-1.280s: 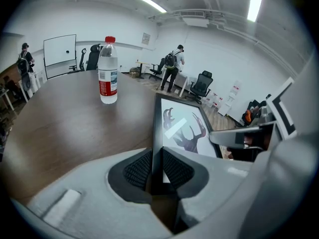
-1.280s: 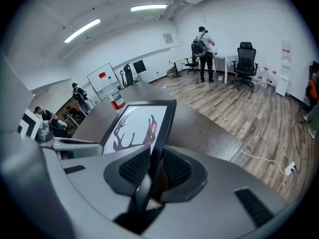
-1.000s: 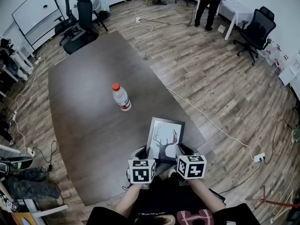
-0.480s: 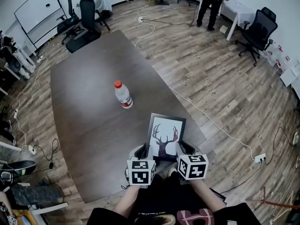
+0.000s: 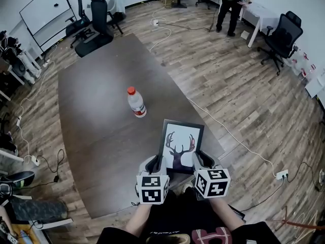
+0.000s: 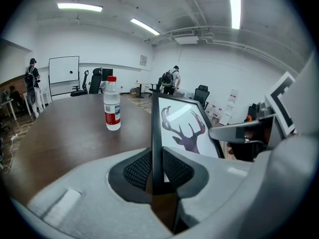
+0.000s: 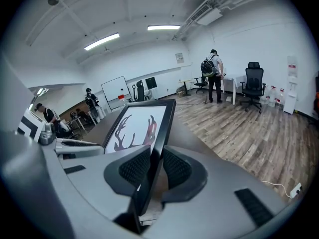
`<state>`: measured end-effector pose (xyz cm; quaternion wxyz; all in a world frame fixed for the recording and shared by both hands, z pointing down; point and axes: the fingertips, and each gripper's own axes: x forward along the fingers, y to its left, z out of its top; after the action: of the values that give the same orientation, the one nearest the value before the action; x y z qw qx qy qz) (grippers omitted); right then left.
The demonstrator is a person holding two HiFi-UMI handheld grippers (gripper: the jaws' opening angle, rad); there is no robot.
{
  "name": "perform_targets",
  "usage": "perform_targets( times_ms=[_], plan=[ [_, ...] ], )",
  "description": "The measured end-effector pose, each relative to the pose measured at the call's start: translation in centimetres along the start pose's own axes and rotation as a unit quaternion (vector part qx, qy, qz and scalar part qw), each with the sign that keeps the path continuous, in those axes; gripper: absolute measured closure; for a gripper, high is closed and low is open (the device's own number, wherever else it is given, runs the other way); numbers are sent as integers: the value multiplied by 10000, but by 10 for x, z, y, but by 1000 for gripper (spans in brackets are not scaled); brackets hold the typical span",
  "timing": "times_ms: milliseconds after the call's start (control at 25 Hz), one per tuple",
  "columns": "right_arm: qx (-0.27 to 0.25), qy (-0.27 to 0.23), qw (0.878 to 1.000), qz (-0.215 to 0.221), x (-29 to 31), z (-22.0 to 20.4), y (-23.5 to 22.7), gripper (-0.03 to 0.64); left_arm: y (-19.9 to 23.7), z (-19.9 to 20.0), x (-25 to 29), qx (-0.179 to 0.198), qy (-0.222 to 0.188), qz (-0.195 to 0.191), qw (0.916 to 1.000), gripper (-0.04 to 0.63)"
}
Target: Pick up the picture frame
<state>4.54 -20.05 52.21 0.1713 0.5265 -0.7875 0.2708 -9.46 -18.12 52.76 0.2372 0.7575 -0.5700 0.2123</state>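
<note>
Your picture frame [image 5: 180, 146], deer print facing you, sits tilted between your two tools at the counter's [image 5: 91, 116] near edge. Your left tool [image 6: 157, 169] has its pads clamped on the frame's left edge. Your right tool [image 7: 152, 171] is clamped likewise on the right edge. A water bottle [image 5: 136, 102] stands upright ahead of the left tool, well apart.

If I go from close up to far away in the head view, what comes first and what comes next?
left gripper and right gripper, side by side → picture frame that they hold → water bottle → black office chair past the table's far end
</note>
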Motion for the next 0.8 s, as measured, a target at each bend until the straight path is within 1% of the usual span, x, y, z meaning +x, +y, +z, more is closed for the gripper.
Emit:
perform_targets(
  times_ms=[320,800],
  plan=[
    [-174,-218,9996,98,-12,14,3,531,-5,10,-13,-68,-230,77,9997,522],
    [-371,-614,9971,253,-35,35,16,531,-10,27,-41,-75,-689,227,9973,522]
  ],
)
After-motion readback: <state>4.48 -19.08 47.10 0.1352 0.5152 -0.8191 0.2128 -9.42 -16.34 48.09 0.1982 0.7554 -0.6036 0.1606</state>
